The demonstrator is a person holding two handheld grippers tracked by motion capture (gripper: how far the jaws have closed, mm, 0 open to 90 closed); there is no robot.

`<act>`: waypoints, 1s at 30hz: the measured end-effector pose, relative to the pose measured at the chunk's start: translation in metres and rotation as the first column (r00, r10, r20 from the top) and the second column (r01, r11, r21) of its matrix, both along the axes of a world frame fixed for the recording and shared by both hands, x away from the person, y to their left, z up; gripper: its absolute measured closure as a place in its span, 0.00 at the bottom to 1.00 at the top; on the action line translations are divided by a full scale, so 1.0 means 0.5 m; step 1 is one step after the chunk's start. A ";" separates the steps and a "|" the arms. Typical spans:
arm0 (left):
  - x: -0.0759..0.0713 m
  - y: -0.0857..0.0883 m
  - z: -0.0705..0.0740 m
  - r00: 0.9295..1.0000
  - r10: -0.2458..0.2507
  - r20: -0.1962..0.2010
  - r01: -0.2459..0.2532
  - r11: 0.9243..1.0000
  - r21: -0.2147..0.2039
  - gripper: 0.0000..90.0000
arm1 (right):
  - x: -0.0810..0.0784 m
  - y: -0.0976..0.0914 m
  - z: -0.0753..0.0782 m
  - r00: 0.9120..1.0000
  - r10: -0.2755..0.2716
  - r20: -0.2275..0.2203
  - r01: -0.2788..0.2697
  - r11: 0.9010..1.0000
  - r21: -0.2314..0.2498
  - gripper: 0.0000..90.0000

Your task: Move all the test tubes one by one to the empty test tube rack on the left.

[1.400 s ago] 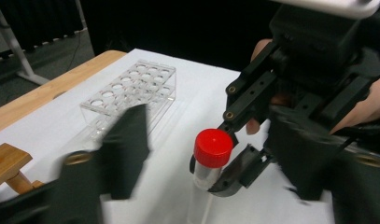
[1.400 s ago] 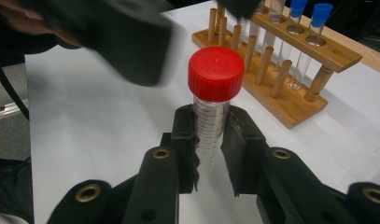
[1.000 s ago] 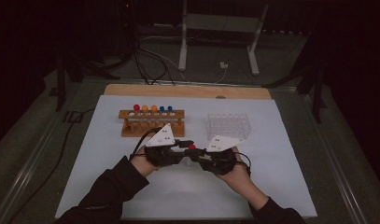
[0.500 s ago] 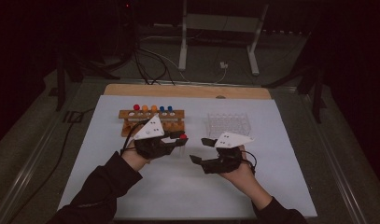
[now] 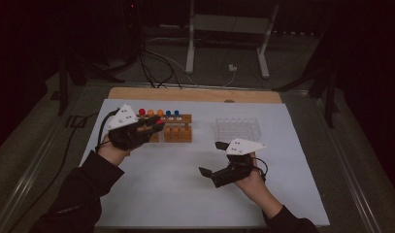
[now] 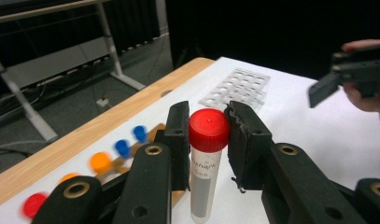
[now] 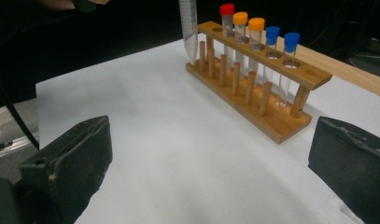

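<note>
My left gripper point(image 5: 154, 127) is shut on a red-capped tube point(image 6: 204, 177), which stands upright between its pads just in front of the wooden rack point(image 5: 174, 132). In the right gripper view the tube's clear pointed end point(image 7: 189, 28) hangs over the rack's left end point(image 7: 271, 93). The rack holds one red-capped, two orange-capped and two blue-capped tubes. My right gripper point(image 5: 211, 158) is nearer the front of the white sheet, apart from the rack. Its jaws have just been opening and stand wide point(image 7: 211, 163), with nothing between them.
A clear plastic tube tray point(image 5: 238, 128) sits to the right of the wooden rack. The white sheet point(image 5: 175, 189) covers the table, and a wooden strip point(image 5: 195, 94) runs along its far edge. Cables and a metal stand lie on the floor beyond.
The two grippers were together at the middle with the tube between them. The left one has carried the tube left and back to the rack. The right one has let go and opened.
</note>
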State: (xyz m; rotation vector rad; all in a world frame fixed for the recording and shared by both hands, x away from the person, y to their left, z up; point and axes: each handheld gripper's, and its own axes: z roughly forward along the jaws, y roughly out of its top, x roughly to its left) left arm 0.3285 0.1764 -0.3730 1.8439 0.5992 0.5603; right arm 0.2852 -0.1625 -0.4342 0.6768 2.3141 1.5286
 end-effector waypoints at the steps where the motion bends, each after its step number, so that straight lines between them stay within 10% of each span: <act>1: 0.005 0.009 0.002 1.000 0.013 0.000 -0.013 1.000 0.002 0.80 | 0.001 0.000 0.000 1.000 0.004 -0.002 -0.004 1.000 0.003 0.00; 11: 0.052 0.081 0.018 0.988 0.156 0.020 -0.156 0.988 0.015 0.80 | 0.001 -0.005 0.004 1.000 -0.003 0.014 0.002 1.000 0.009 0.00; 30: 0.158 0.125 -0.057 0.929 0.370 -0.009 -0.370 0.928 -0.033 0.80 | 0.000 -0.007 0.003 1.000 0.010 0.019 -0.010 1.000 0.007 0.00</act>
